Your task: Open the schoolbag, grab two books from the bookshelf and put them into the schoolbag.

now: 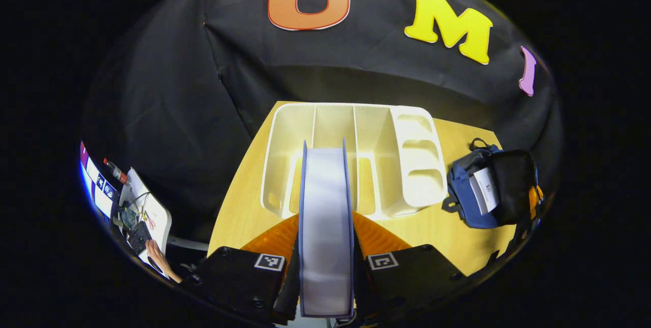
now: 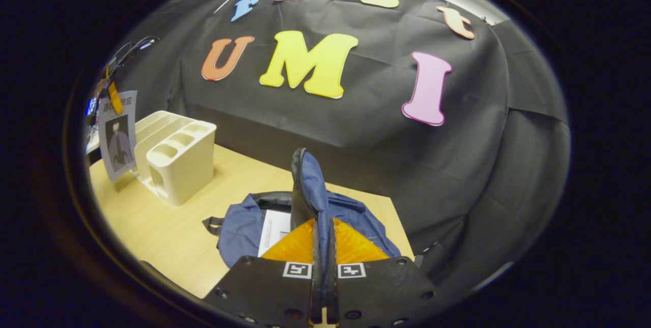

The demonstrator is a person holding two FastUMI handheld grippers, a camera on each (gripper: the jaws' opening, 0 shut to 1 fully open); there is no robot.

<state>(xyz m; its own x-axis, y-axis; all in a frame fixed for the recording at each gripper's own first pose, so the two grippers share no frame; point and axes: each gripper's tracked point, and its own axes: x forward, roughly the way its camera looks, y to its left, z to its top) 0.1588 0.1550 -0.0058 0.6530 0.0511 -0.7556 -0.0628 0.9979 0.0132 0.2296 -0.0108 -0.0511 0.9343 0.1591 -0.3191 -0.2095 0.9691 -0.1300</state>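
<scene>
A pale wooden table [image 1: 244, 201] is lying before the black cloth wall. My left gripper [image 1: 325, 267] is clamping a thick blue-covered book [image 1: 325, 226] spine-up, both fingers pressing its covers, in front of the cream plastic bookshelf [image 1: 407, 165]. My right gripper [image 2: 323, 251] is pinching the raised flap of the open navy fabric schoolbag [image 2: 244, 226], a white book [image 2: 274, 229] lying inside it.
</scene>
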